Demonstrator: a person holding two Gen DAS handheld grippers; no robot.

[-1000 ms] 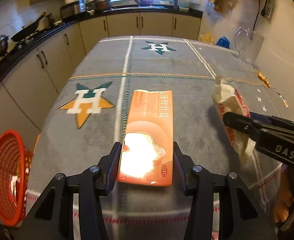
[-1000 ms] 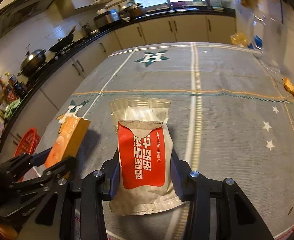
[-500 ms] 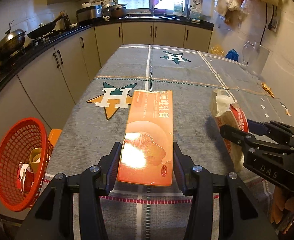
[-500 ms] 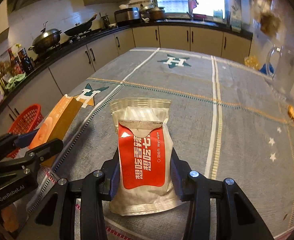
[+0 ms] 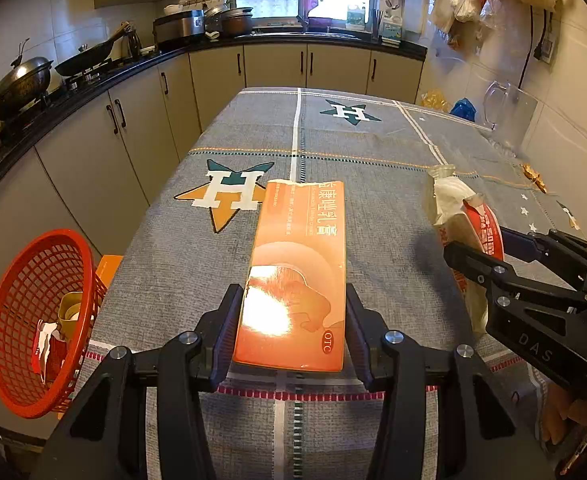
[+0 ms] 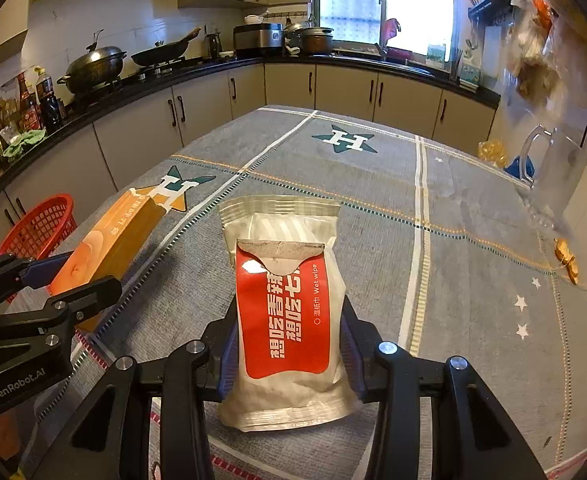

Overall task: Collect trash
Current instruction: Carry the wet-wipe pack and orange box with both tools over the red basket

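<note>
My left gripper (image 5: pixel 291 320) is shut on a long orange medicine box (image 5: pixel 299 268) and holds it above the grey tablecloth. My right gripper (image 6: pixel 287 338) is shut on a white and red wet-wipe pack (image 6: pixel 285 308), also lifted off the table. The pack (image 5: pixel 463 224) and the right gripper (image 5: pixel 533 292) show at the right of the left wrist view. The box (image 6: pixel 113 236) and the left gripper (image 6: pixel 33 320) show at the left of the right wrist view. A red mesh basket (image 5: pixel 21 320) with some trash inside hangs off the table's left edge.
The table (image 5: pixel 373 148) carries a clear plastic jug (image 5: pixel 509 120), a blue wrapper (image 5: pixel 463 109) and yellow wrappers (image 5: pixel 433 100) at the far right, and small gold wrappers (image 6: pixel 565 256) near the right edge. Kitchen cabinets and a stove with pans line the left and back.
Both grippers have risen and drawn back from the table with their items still held. The red basket has come further into view at the left.
</note>
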